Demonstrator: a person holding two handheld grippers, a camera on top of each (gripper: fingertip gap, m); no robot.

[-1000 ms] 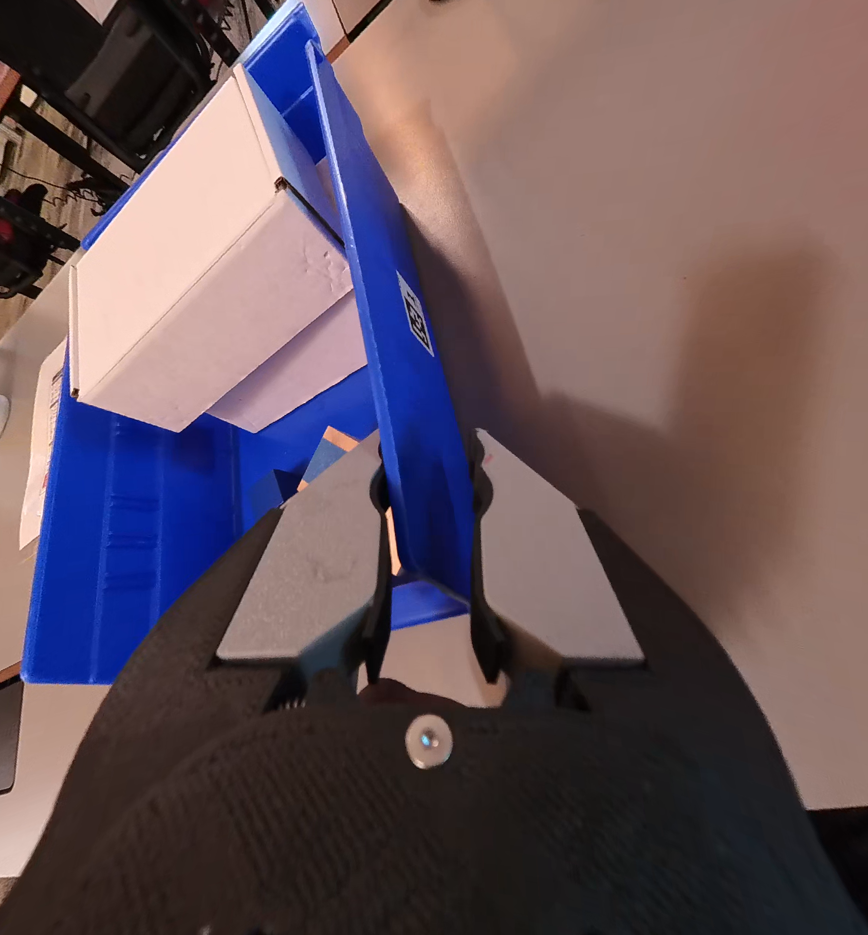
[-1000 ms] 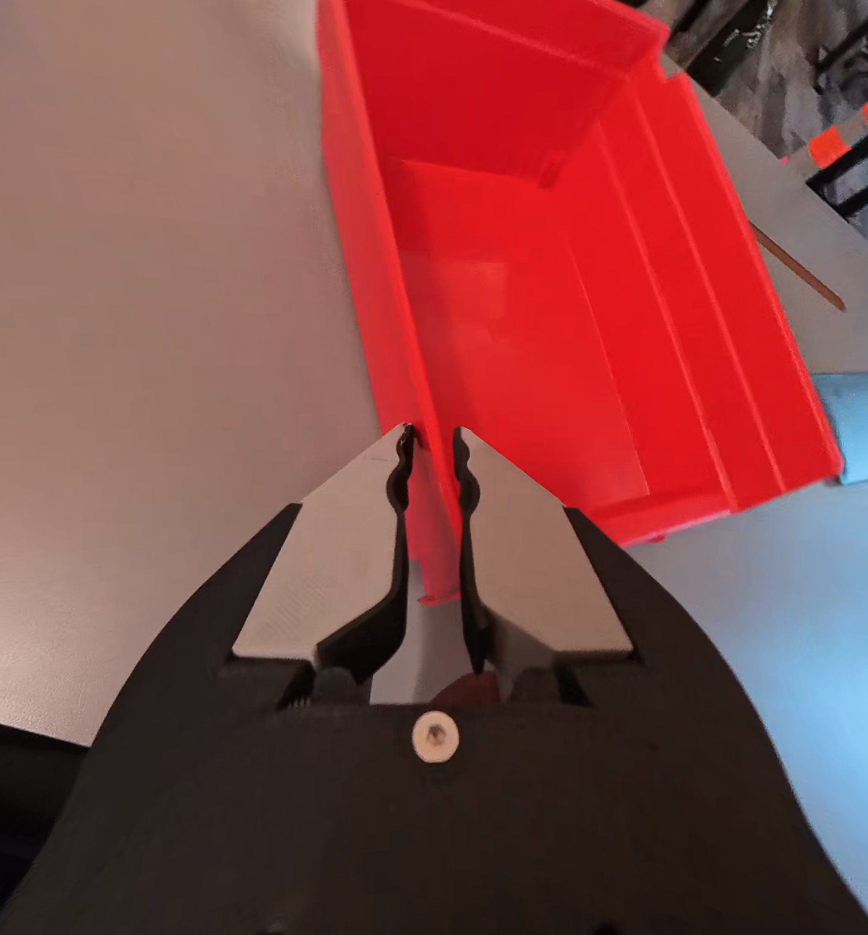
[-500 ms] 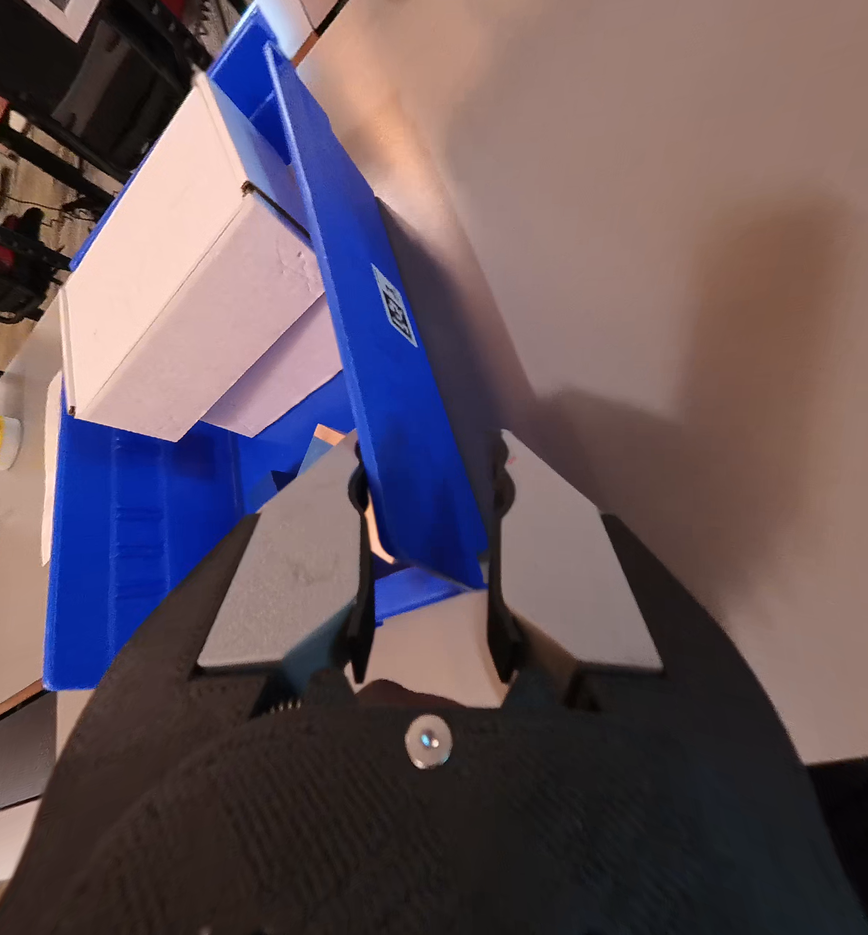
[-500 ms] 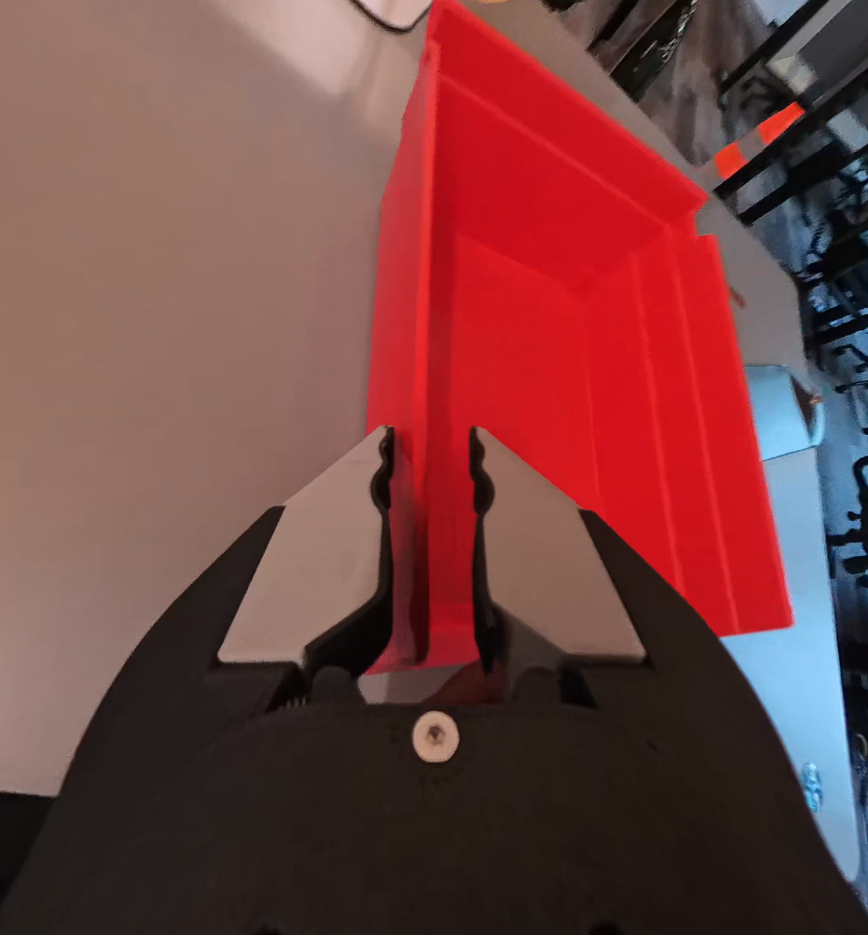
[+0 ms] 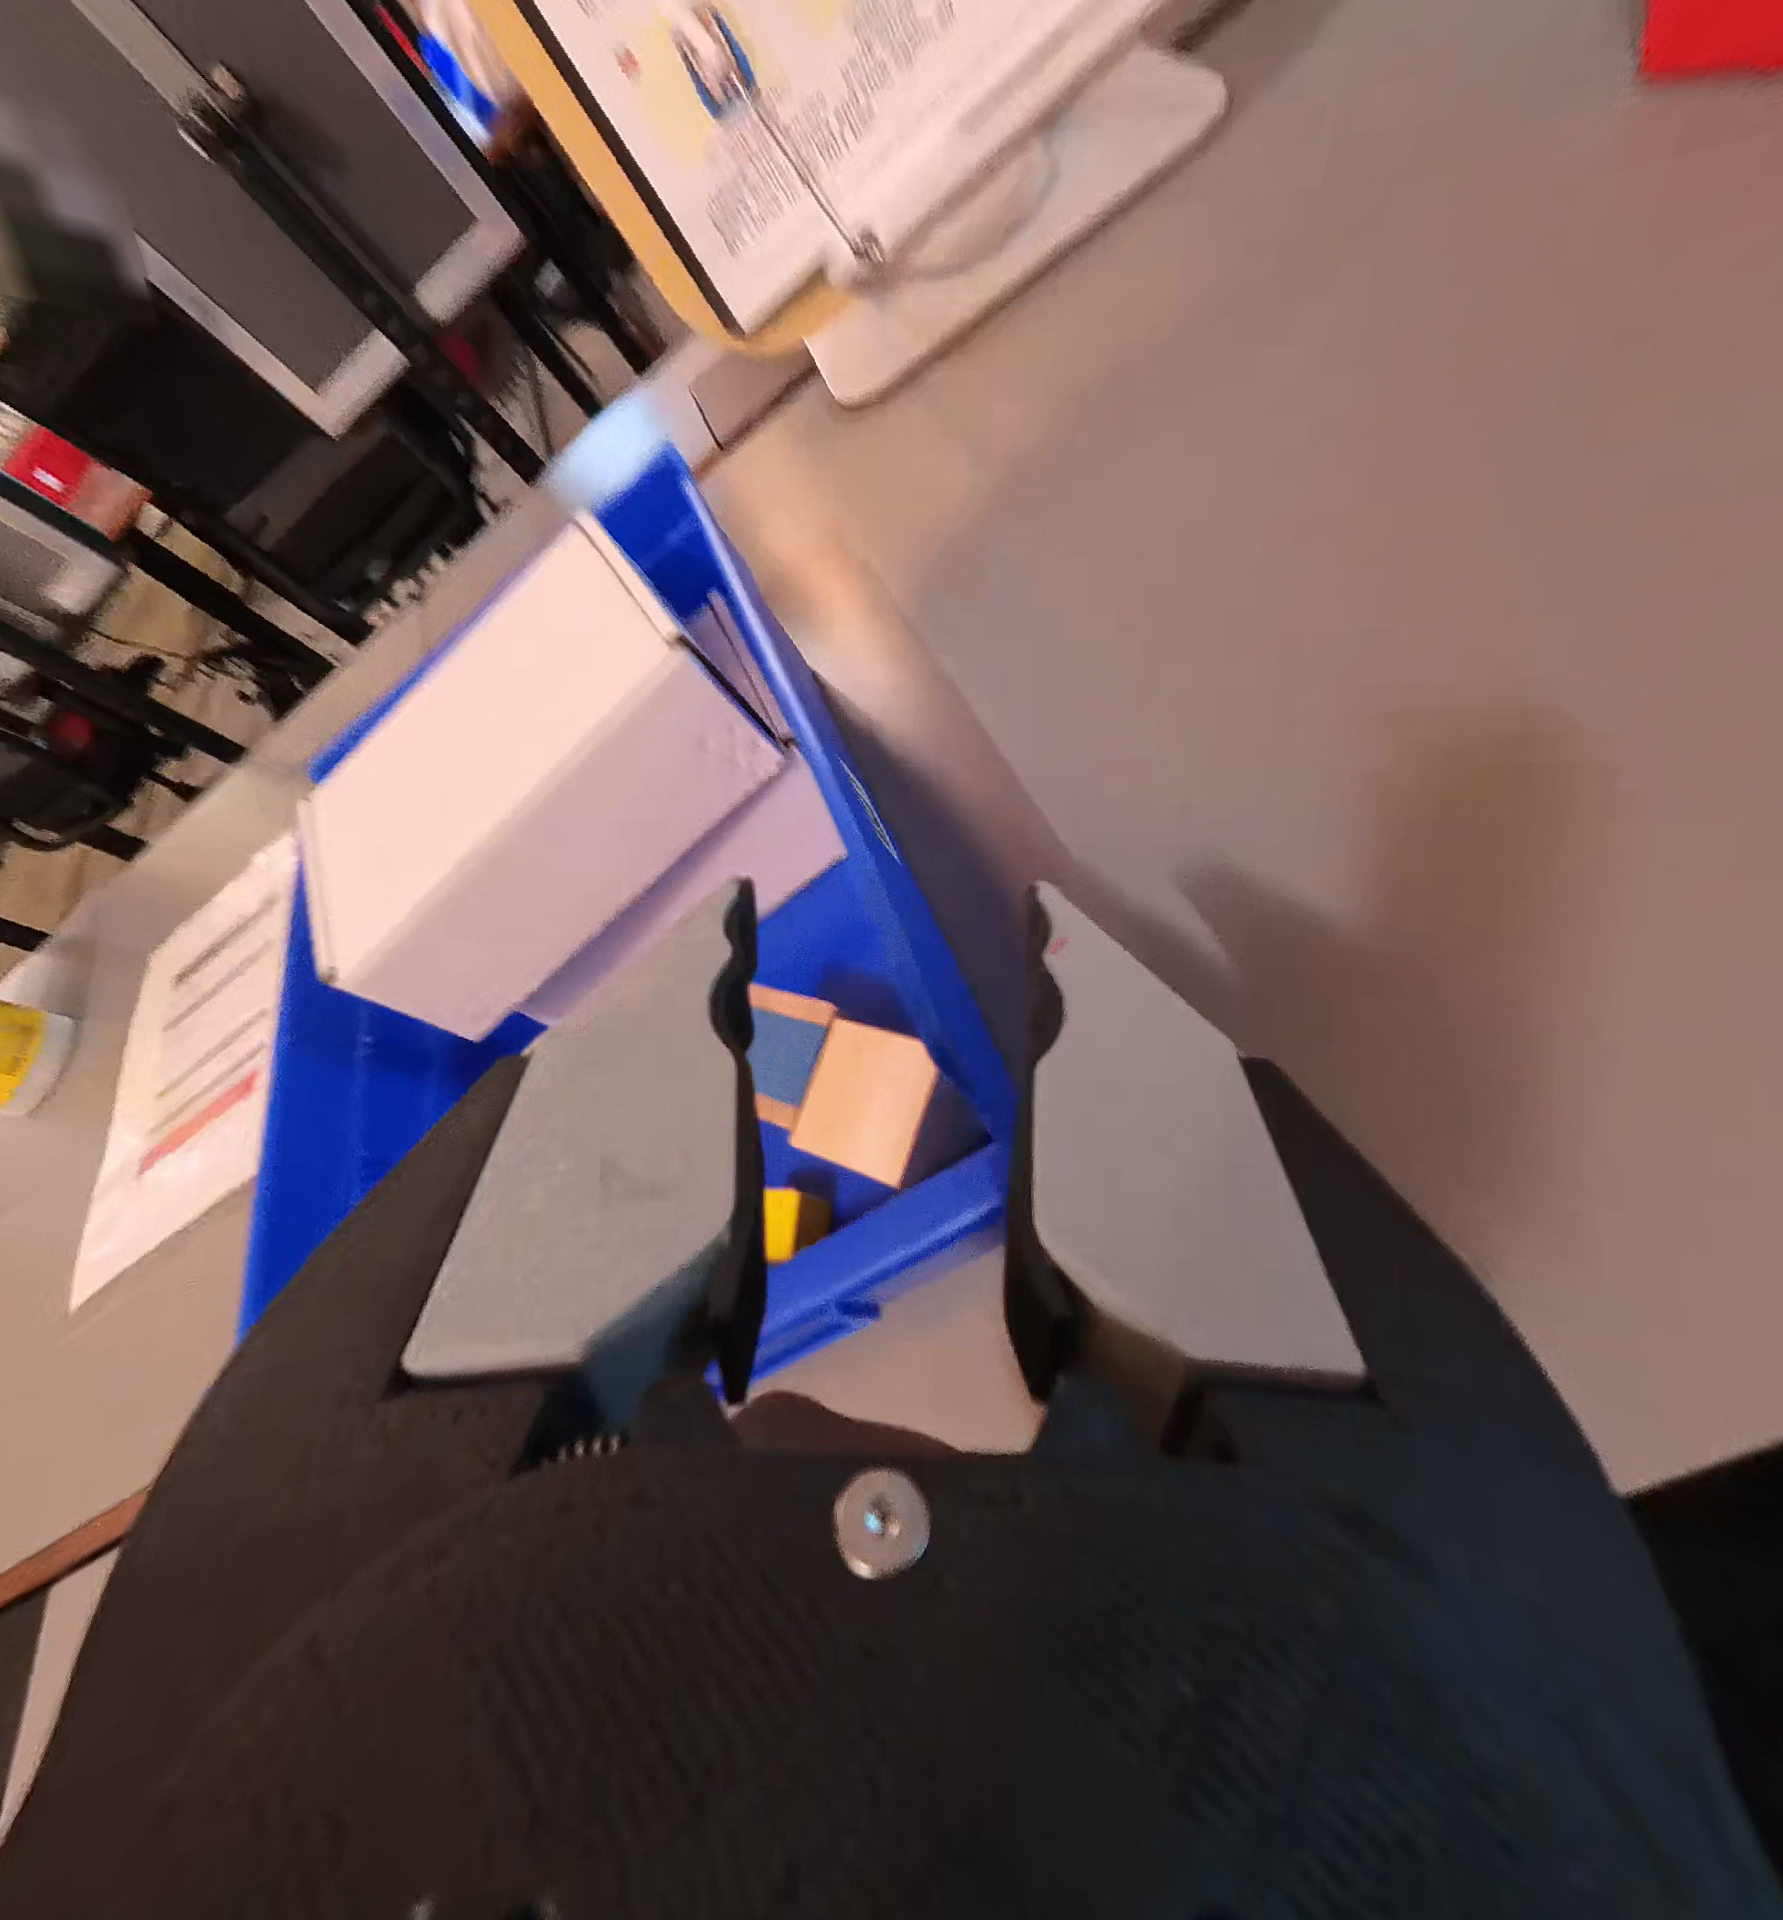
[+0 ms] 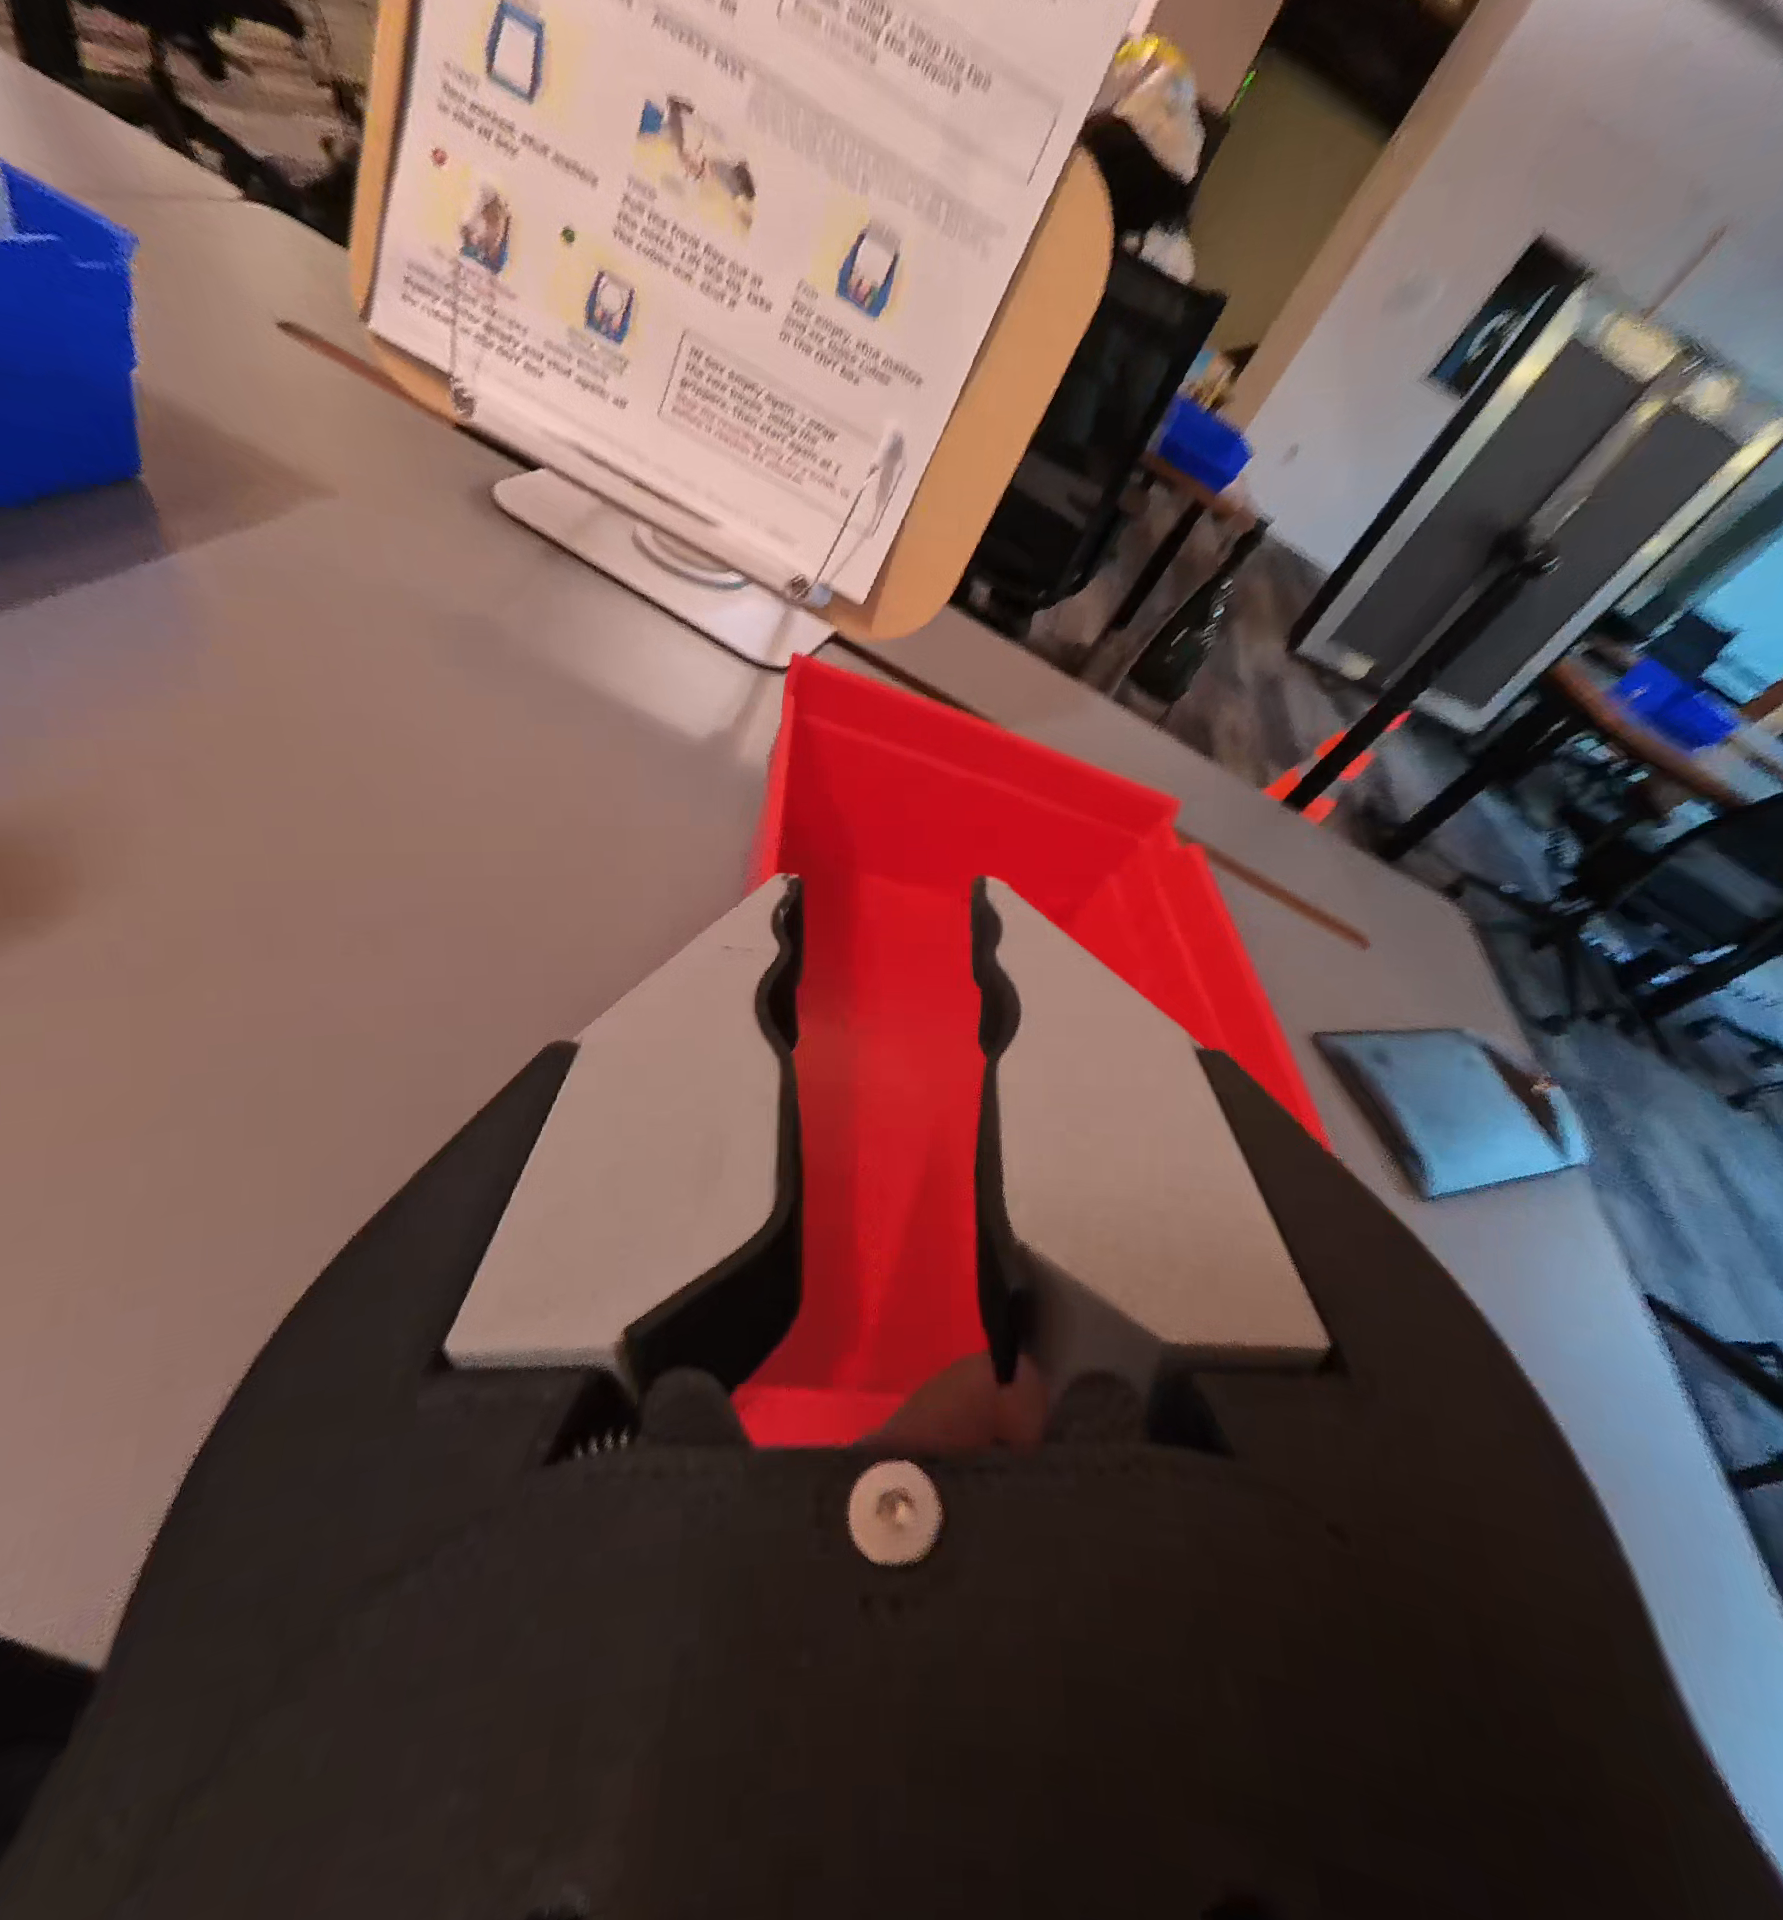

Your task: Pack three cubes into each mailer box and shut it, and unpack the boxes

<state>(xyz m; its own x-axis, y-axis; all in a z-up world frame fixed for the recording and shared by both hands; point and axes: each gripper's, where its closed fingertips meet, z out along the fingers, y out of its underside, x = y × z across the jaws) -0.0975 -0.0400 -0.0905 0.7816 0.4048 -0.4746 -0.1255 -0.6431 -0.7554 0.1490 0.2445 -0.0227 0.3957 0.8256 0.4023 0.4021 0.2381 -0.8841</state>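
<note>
Grey worktop (image 5: 1386, 520) carries a blue bin (image 5: 347, 1091) at the left and a red bin (image 6: 928, 821) at the right, with a printed instruction board (image 6: 721, 239) on a stand behind. Inside the blue bin, a closed white mailer box (image 5: 534, 790) lies tilted above loose wooden cubes (image 5: 866, 1101). Left hand-held gripper (image 5: 882, 904) hangs over the bin's near corner, jaws parted and empty. Right hand-held gripper (image 6: 882, 888) is likewise spread, holding nothing, with the red bin's wall showing between its fingers.
</note>
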